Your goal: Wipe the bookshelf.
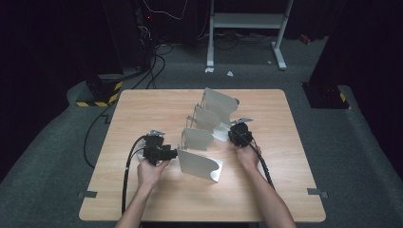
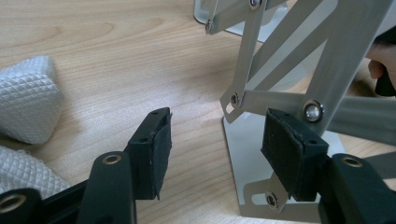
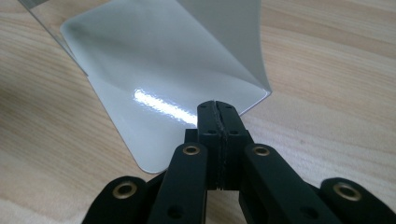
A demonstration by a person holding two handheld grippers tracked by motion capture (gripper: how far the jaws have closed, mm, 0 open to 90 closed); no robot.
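Evidently light, stiff and slippery sheet metal, loose at its riveted links.
Found the folding rack (image 1: pixel 205 128) at the centre of the table (image 1: pixel 142 109), stretched toward 12 o'clock. Saw the left gripper (image 2: pixel 217 135) spread at the 9 o'clock edge of the nearest plate, pads off it. Saw the right gripper (image 3: pixel 217 109) pressed together, empty, by a glossy plate at 3 o'clock. Judged best gripped low on a plate edge, away from the links.

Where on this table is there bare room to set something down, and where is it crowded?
The table's near right corner, beside the right forearm, is bare wood, and so is the far left corner behind the left claw. The middle is crowded: the folding metal rack spreads there, with the right claw at its edge.
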